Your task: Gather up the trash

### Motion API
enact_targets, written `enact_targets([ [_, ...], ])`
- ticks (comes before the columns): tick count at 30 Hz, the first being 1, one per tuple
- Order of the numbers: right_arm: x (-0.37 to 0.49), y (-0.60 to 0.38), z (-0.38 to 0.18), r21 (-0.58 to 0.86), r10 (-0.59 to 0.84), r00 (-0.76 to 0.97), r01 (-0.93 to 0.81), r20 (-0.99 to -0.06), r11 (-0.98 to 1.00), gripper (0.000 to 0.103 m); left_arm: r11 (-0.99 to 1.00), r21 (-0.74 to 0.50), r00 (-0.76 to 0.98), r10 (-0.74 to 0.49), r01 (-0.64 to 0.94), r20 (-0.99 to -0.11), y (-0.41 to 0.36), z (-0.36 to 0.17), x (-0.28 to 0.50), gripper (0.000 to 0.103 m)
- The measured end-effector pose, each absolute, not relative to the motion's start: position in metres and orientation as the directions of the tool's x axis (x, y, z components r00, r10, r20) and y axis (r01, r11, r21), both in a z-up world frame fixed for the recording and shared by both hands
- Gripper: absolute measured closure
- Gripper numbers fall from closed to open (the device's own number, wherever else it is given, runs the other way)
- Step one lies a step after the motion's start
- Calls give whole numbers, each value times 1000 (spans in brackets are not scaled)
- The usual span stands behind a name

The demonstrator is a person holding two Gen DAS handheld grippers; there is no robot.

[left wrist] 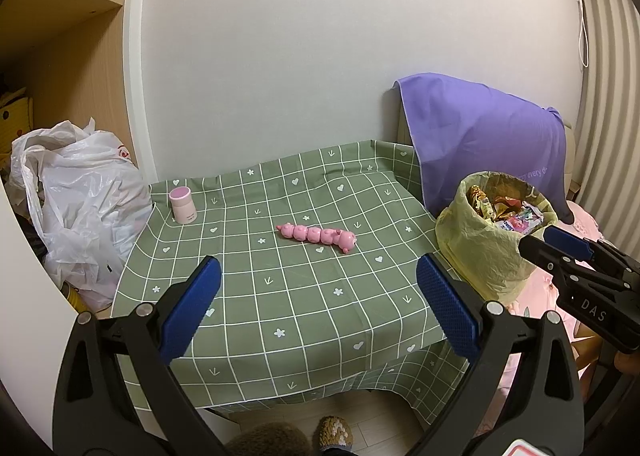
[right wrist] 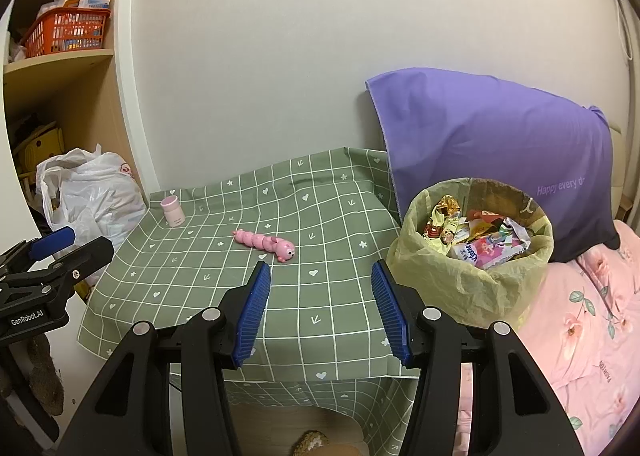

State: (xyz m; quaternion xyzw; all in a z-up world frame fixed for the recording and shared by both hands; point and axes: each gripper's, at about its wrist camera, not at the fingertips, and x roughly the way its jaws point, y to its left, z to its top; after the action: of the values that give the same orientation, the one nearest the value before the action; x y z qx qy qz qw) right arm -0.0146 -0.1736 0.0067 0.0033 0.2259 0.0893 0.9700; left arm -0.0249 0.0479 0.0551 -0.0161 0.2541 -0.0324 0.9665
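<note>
A bin lined with a yellow bag stands on the pink bed right of the table, filled with crumpled wrappers; it also shows in the left wrist view. My left gripper is open and empty above the table's front part. My right gripper is open and empty over the table's front right, just left of the bin. Each gripper shows at the edge of the other's view.
The table has a green checked cloth. On it lie a pink caterpillar toy and a small pink-lidded jar. A white plastic bag sits left. A purple cloth hangs behind the bin.
</note>
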Motion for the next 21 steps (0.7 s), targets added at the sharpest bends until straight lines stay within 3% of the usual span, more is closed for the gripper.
enact_targets([
  [21,-9,-176,5,31,178,876,-184,-448,982,53,998,-29,864,-65,58,-499,47,50,-18,9],
])
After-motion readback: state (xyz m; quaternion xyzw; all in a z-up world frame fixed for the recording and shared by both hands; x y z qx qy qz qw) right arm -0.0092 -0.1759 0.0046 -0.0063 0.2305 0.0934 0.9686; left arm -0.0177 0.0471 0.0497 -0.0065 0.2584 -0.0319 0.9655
